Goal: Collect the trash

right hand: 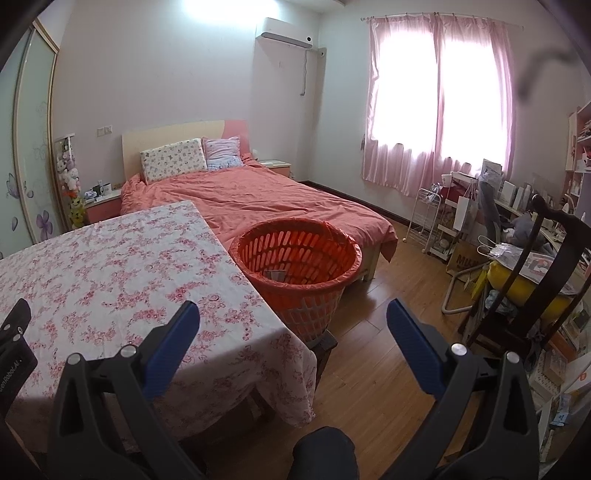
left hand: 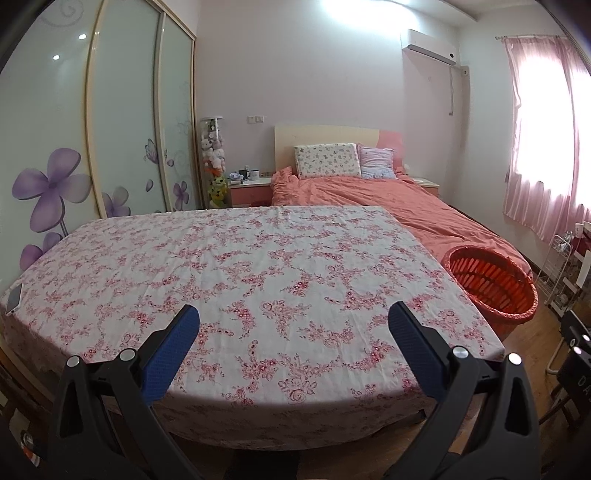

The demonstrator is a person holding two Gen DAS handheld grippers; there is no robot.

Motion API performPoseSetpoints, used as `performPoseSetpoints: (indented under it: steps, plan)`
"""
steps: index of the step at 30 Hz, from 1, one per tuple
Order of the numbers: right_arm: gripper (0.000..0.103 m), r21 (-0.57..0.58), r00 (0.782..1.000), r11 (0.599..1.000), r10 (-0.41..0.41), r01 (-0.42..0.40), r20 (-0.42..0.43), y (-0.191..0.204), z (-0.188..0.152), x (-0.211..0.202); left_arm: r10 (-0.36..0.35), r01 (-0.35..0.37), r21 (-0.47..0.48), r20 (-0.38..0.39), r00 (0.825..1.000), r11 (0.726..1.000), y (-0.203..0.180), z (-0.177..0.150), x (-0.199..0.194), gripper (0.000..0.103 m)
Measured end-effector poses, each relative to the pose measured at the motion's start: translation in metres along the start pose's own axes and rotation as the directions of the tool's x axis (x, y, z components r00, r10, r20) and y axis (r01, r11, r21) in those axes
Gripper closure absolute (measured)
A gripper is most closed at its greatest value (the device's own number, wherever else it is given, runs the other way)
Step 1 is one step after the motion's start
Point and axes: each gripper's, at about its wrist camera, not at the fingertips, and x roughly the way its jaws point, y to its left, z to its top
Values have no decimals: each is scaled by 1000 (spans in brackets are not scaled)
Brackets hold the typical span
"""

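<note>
Both the left tongs [left hand: 293, 317] and right tongs [right hand: 293, 315] gape wide, holding nothing, above the floral counter [left hand: 221, 266]; the orange basket [right hand: 295, 258] at its right holds perhaps one scrap.

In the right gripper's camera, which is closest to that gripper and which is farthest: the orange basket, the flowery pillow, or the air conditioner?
From the right gripper, in its own wrist view:
1. Orange basket, just ahead, beside the flowery table's right edge.
2. Flowery pillow, at the head of the bed, left of center.
3. Air conditioner, high on the far wall above the bed.
</note>
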Motion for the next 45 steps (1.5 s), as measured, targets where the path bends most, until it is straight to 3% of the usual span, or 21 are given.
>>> performPoseSetpoints:
  steps: [14, 45]
  plan:
    - [4, 0, 999, 999, 46, -46, 3, 1, 1, -7, -2, 2, -6, -2, 1000, 1000, 1, 1, -2, 2]
    - [4, 5, 999, 999, 47, -48, 14, 2, 2, -9, 0, 0, -5, 9, 1000, 1000, -3, 2, -9, 2]
